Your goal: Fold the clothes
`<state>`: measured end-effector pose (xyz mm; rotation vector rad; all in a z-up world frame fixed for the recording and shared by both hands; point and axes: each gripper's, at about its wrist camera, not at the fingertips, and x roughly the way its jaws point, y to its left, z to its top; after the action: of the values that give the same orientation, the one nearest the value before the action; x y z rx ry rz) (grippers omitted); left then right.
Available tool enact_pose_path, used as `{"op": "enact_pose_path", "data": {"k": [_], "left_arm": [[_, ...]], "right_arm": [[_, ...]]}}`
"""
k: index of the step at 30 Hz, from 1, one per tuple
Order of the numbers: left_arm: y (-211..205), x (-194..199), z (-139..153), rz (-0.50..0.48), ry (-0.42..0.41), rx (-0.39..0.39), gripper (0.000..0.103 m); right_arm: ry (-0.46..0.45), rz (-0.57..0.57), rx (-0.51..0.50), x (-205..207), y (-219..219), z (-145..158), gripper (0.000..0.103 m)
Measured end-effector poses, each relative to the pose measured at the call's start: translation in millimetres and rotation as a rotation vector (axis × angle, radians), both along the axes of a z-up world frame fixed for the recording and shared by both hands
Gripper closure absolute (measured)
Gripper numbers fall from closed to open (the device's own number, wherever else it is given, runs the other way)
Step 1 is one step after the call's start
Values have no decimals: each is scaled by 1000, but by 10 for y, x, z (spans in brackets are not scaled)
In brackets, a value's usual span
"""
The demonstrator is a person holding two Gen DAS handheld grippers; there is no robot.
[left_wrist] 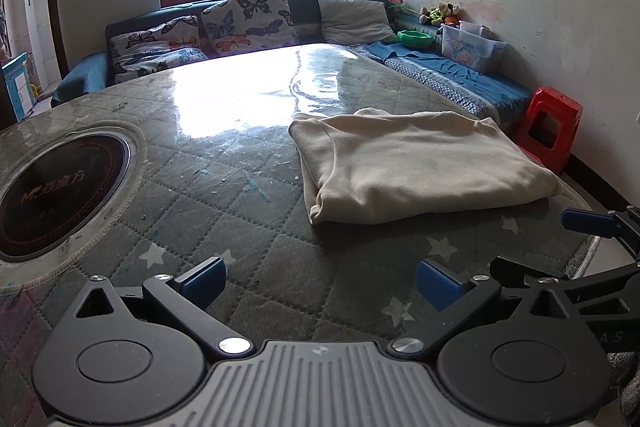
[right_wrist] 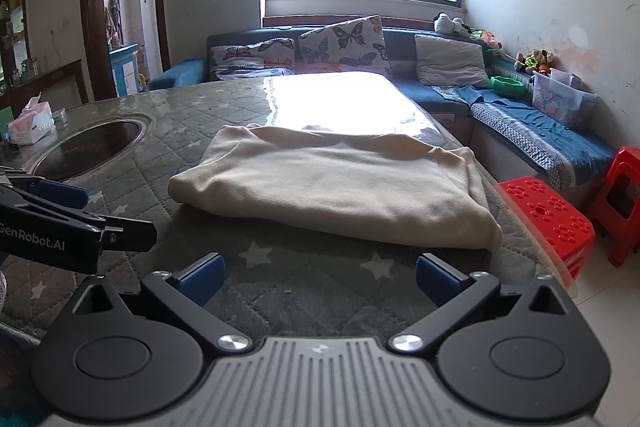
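A cream garment (left_wrist: 416, 163) lies folded into a thick rectangle on the quilted table cover (left_wrist: 240, 227). In the right wrist view the cream garment (right_wrist: 340, 183) sits just ahead of my right gripper (right_wrist: 320, 279), whose blue pads stand wide apart with nothing between them. My left gripper (left_wrist: 320, 283) is also open and empty, short of the garment and to its left. The right gripper's blue fingertip (left_wrist: 588, 223) shows at the right edge of the left wrist view; the left gripper's arm (right_wrist: 76, 227) shows at the left of the right wrist view.
A round inset hotplate (left_wrist: 56, 195) sits in the table at the left. A tissue pack (right_wrist: 30, 123) lies at the table's far left. Red stools (right_wrist: 548, 215) stand right of the table. A blue sofa (right_wrist: 520, 131) with butterfly cushions and a storage bin lines the walls.
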<state>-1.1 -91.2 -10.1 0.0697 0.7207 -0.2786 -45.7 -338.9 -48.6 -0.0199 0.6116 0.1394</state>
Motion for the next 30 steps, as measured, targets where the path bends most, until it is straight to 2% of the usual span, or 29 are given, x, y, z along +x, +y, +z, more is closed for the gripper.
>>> {"op": "enact_pose_path", "data": {"k": [13,30], "left_arm": [[-25,-88,-47,-12,-5,14,0],[-9,-11,-87,-17,2,34,0]], "right_arm": [[0,-8,4,-78,-24,-15,0],[23,-13,13,-2,-36,-65,0]]}}
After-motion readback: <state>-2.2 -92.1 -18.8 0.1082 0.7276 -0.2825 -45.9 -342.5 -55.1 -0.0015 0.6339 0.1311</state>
